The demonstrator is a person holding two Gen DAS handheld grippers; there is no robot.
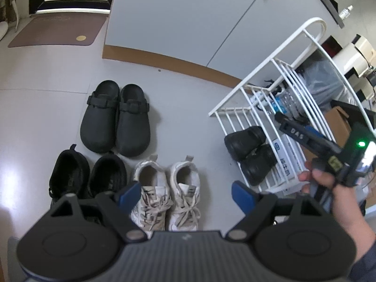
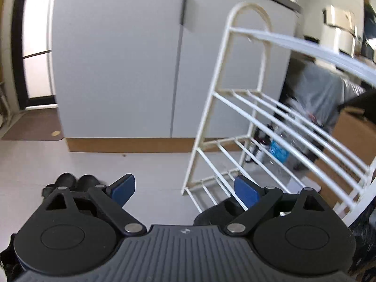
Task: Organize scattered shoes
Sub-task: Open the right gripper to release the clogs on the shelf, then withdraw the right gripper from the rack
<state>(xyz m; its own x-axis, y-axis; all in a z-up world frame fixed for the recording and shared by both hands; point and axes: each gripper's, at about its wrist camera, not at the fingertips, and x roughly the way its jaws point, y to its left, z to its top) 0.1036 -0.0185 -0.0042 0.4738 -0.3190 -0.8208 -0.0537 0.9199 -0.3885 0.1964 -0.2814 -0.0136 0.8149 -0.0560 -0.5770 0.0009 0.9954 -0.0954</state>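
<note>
A: So, biggest thing first: the white rack (image 1: 277, 108) stands at about three o'clock from the floor shoes, in front of the grey cabinet (image 1: 178, 16). One black pair (image 1: 249, 152) already sits on its lowest shelf.

B: And on the floor?

A: Three neat pairs. Black clogs (image 1: 115, 119) at twelve o'clock, black sneakers (image 1: 87, 176) at eight, white sneakers (image 1: 166, 188) at six, right under the left gripper (image 1: 185, 195). Its jaws are spread wide, gripping nothing.

B: The right gripper (image 2: 185, 188)?

A: Also spread apart and empty, pointing toward the rack's near corner. From the left view I see it held up beside the shelves.

B: What could go wrong?

A: I'd guess the loose laces (image 1: 164, 208) on the white sneakers could snag a finger, or only one shoe gets pinched and the pair splits. The right view is blurred by motion, so a fast swing could knock the light rack.
</note>
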